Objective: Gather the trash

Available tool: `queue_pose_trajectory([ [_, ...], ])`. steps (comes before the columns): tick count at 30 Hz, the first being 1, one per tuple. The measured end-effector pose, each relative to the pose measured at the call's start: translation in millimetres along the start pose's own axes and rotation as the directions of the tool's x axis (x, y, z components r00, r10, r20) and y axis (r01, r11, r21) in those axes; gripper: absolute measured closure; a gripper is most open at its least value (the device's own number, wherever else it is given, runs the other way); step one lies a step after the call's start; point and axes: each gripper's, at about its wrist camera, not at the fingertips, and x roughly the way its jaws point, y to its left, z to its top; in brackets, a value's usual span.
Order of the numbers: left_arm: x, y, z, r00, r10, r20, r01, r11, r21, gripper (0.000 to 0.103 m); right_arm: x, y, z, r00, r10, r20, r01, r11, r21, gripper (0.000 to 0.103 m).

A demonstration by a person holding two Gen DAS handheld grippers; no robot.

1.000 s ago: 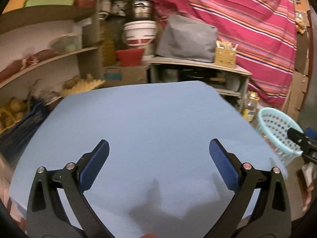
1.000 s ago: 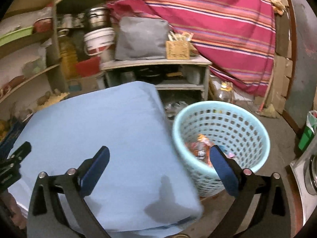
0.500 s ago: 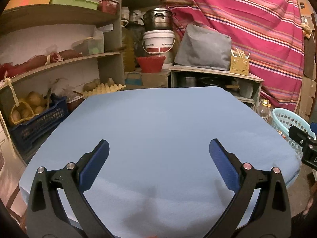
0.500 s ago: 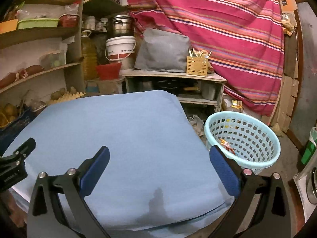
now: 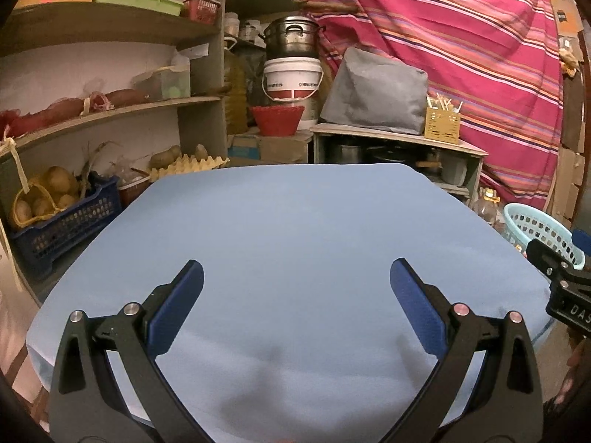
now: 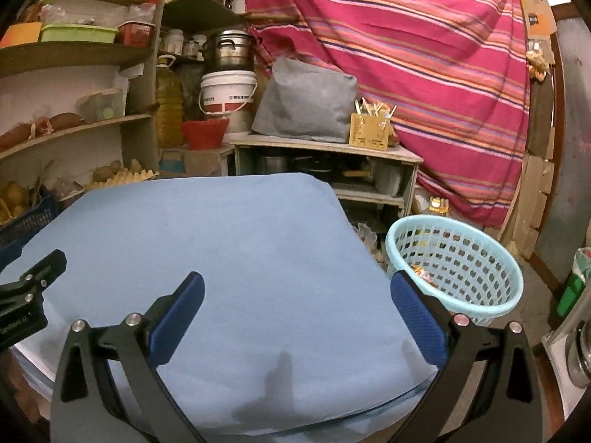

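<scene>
Writing: "DAS" on right gripper (image 5: 565, 288) body.
Grippers: left gripper (image 5: 295, 280) and right both spread, empty.
Beside table (image 6: 240, 258): basket (image 6: 458, 269) holding wrappers (image 6: 423, 275).

Right claw (image 6: 295, 291) wide apart over blue cloth (image 6: 229, 243); wrappers (image 6: 423, 273) in basket (image 6: 458, 306) beside table.

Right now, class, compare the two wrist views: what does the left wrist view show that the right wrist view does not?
Only the left wrist view shows the blue crate of potatoes plainly, and the right gripper edging in from the right.

Only the right wrist view shows the whole turquoise basket with a wrapper inside, and the left gripper entering at its left edge.

Both share the blue-covered table, white bucket, red bowl and striped cloth.
</scene>
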Motion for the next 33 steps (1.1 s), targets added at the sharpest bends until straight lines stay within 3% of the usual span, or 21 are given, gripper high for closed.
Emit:
queue_pose_trajectory([
  [15, -11, -6, 0, 0.999, 0.016, 0.05, -0.017, 1.0, 0.023, 0.005, -8, 8, 3, 1.0, 0.004, 0.028, -0.003, 1.0, -0.022, 0.005],
  [33, -9, -4, 2, 0.999, 0.013, 0.042, -0.013, 1.0, 0.004, 0.005, -13, 13, 4, 0.999, 0.0, 0.038, 0.002, 0.999, -0.037, 0.005],
])
